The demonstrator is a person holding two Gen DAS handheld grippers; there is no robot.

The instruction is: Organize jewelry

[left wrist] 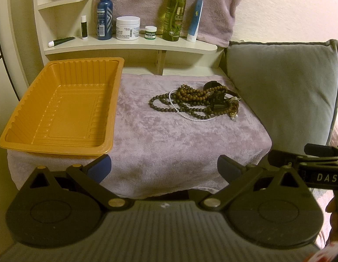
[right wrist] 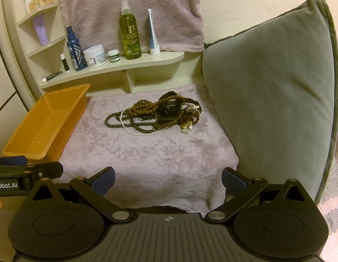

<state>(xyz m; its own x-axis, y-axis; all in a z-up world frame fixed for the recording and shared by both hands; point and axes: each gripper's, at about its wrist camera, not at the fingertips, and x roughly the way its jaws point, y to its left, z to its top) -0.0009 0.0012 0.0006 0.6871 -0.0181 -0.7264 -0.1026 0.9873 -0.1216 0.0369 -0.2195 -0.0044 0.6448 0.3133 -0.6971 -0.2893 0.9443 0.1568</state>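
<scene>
Both tools idling at the near edge; left gripper [left wrist: 164,168] and right gripper [right wrist: 167,180] are both sitting spread wide, pinching nothing. Jewelry pile [right wrist: 155,113] is lying on the mauve towel [right wrist: 147,159], well apart from both, right of the empty orange tray [left wrist: 59,109].

Risks:
- strands are lying tangled: wooden bead necklaces [left wrist: 190,96], pearl strand [left wrist: 190,118], black watch [right wrist: 169,107]; pinching 1 is likely dragging the others along;
- plush nap is snagging clasps, fingers digging into pile;
- light tray is sitting at the towel's edge, a nudge could be tipping it.

Room: grey cushion [right wrist: 267,87] flanking on the right; cream shelf [left wrist: 129,45] behind, holding bottles and jars.
</scene>
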